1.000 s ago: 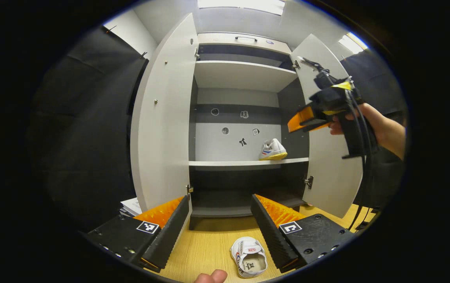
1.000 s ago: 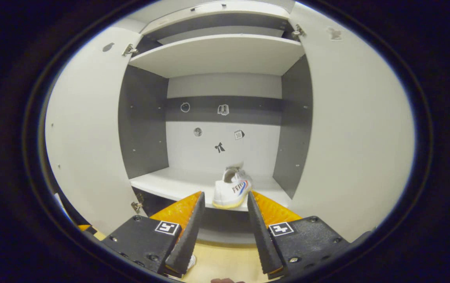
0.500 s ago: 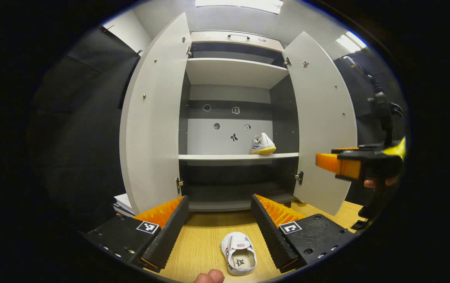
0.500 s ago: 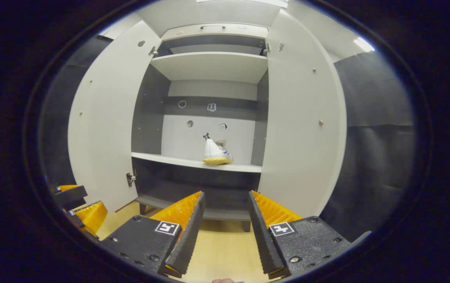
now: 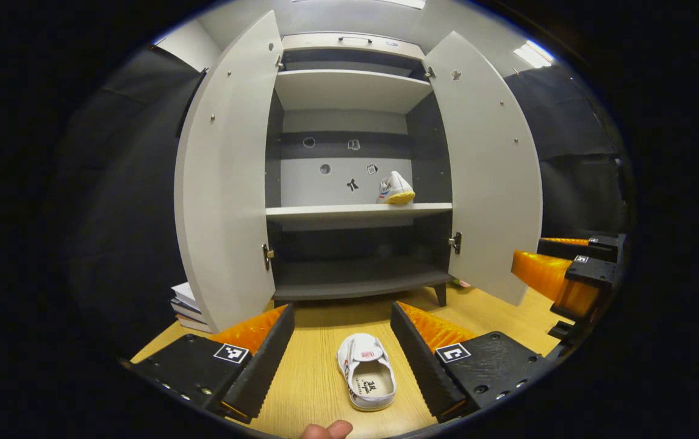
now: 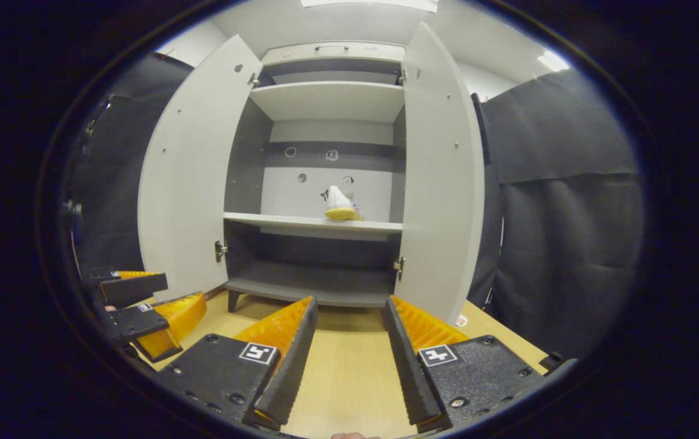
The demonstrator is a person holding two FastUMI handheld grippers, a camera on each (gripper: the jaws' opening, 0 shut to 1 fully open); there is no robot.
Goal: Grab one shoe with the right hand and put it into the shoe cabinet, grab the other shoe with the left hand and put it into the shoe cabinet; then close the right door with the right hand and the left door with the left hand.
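One shoe (image 5: 396, 189) sits on the shoe cabinet (image 5: 355, 210)'s middle shelf, right side, lettering too small to read. The other shoe (image 5: 366, 379) lies on the wooden floor (image 5: 319, 378) between the left gripper (image 5: 342, 360)'s spread fingers, untouched; its insole print is illegible. The right gripper (image 6: 342, 360) is spread too, holding nothing. Both doors stand open.

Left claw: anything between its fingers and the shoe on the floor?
No. In the left gripper view, the shoe lies between the open left claw's fingers on bare wooden floor.

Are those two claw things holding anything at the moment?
No. The left gripper is open above the shoe on the floor, not touching it; the right gripper is open and empty.
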